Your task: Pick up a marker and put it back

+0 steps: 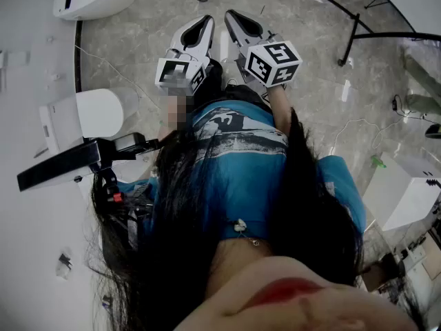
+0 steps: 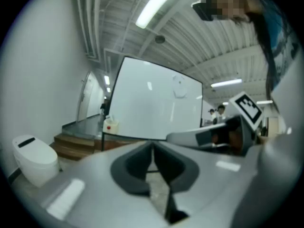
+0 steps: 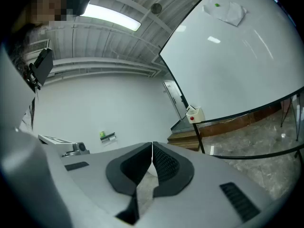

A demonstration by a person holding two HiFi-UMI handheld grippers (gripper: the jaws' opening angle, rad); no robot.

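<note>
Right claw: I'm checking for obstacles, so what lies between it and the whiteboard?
Only stone floor lies between the shut right claw and the whiteboard, as the right gripper view shows.

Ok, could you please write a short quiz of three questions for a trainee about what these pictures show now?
1. True or false: the left gripper is holding something between its jaws.
2. Choose one: the jaws of the right gripper are A) wide apart, B) closed together with nothing between them, C) closed on a thing.
3. Short answer: what large white thing on a dark frame stands ahead of both grippers?

Key: 1. False, its jaws are together and empty. 2. B. 3. A whiteboard.
</note>
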